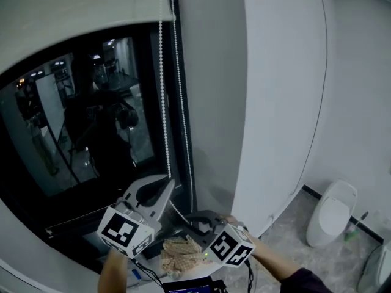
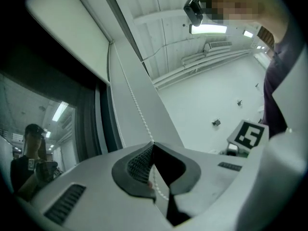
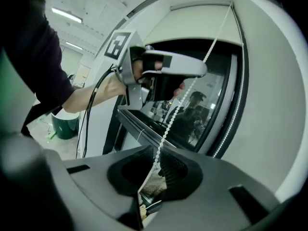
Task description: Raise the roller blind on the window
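The roller blind (image 1: pixel 73 11) is cream, and its bead chain (image 1: pixel 162 90) is white against the black window frame (image 1: pixel 183 121) and dark, reflective glass (image 1: pixel 91 121). The wall (image 1: pixel 275 90) is pale grey-white. The left gripper (image 1: pixel 166 185) is light grey with dark grey ribbed jaws, and the right gripper (image 1: pixel 188 220) is dark grey. Each of the 2 bears a cube (image 1: pixel 125 232) patterned in black-and-white squares. The floor (image 1: pixel 293 224) is mottled grey, and the bin (image 3: pixel 65 124) is green.

Dark window glass (image 1: pixel 73 133) closes the front; white wall (image 1: pixel 275 102) hems the right; bead chain (image 1: pixel 162 102) hangs between; leftward seems free.
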Demonstrator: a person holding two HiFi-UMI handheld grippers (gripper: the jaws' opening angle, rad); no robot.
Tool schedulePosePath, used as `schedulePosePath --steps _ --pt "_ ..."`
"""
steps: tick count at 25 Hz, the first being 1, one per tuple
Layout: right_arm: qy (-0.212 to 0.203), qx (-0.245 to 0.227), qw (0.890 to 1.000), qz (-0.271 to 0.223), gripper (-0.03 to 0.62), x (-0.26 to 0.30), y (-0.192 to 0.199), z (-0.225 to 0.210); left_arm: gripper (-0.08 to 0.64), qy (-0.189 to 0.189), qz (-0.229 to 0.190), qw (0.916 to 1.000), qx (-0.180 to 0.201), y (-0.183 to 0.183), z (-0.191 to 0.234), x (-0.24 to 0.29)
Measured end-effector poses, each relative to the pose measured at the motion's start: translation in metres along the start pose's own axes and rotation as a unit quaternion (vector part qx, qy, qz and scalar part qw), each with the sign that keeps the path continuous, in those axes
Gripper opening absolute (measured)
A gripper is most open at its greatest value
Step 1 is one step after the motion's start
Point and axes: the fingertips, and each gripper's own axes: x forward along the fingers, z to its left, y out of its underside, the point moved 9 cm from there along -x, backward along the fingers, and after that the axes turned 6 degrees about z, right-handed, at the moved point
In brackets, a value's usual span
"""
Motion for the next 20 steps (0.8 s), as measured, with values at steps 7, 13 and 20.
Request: schedulePosePath --steps 7,13,20 --pt "0.042 0.041 0.997 -0.056 0.078 -0.03 -0.027 -0.046 0.011 0.004 0.03 0.9995 -0.004 0.034 -0.009 0.001" --pt "0.057 0.094 0.979 -0.171 0.078 -0.065 -0.09 -0.096 0.011 0.018 0.052 0.9984 -0.009 0.052 -0.03 0.007" --pt "0.081 0.081 0.969 -0.217 0.077 -0.075 -0.155 -0.127 0.011 0.048 0.09 0.9946 0.018 0.085 -0.054 0.017"
